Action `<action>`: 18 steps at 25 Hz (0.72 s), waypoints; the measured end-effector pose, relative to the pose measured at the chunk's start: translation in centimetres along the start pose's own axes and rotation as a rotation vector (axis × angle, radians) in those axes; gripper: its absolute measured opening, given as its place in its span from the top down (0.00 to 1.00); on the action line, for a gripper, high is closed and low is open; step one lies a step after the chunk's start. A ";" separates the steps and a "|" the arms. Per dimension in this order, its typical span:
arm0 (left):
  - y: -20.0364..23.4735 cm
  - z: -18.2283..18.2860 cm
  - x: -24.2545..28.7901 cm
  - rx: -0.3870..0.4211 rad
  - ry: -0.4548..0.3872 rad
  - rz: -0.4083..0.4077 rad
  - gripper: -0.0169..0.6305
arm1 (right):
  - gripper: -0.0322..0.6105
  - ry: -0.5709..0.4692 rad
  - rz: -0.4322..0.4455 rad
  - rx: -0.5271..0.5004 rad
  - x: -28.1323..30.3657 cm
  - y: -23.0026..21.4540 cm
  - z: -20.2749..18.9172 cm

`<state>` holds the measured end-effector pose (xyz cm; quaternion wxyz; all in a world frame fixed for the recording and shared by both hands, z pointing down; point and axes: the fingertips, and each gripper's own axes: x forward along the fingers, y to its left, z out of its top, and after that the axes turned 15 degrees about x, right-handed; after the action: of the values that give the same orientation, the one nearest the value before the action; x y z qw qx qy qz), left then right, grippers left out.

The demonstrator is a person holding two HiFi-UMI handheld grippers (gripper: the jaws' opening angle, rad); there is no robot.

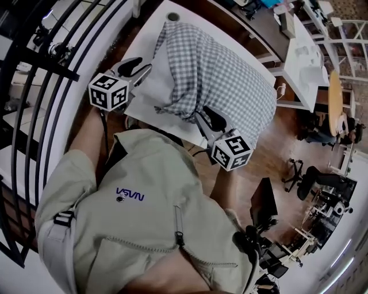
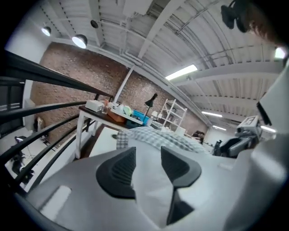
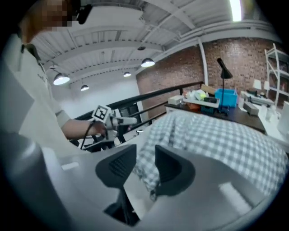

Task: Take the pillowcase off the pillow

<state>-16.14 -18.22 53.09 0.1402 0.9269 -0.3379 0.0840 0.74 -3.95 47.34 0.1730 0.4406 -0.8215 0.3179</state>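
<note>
The pillow in its blue-and-white checked pillowcase (image 1: 224, 80) lies across the white table (image 1: 149, 92). My left gripper (image 1: 141, 66) hovers over bare tabletop to the left of the pillow. In the left gripper view it (image 2: 147, 153) stands open with nothing between the jaws, and the pillowcase (image 2: 158, 135) lies further off. My right gripper (image 1: 204, 118) is at the pillow's near edge. In the right gripper view it (image 3: 144, 153) is open, and a bunched corner of the checked cloth (image 3: 146, 173) sits loose in the gap.
A black railing (image 1: 57, 57) runs along the left of the table. A second white table (image 1: 299, 57) stands to the right across a strip of wooden floor. Office chairs (image 1: 316, 178) are at the lower right. A small round dark object (image 1: 173, 16) sits at the table's far corner.
</note>
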 end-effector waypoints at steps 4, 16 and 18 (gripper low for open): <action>1.8 -2.4 6.1 -0.163 0.094 -0.020 0.50 | 0.75 -0.061 -0.014 -0.081 4.0 0.8 4.5; -3.7 -2.9 5.9 0.047 0.207 -0.154 0.92 | 0.80 0.205 -0.332 -0.443 16.4 -4.8 6.8; -3.5 -2.5 5.2 0.065 0.185 -0.143 0.92 | 0.92 0.161 -0.374 -0.468 16.0 -5.0 8.4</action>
<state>-10.09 -17.99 56.08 0.1462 0.9410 -0.2538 0.1697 -3.97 -21.44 51.99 0.3897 0.5058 -0.7607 0.1168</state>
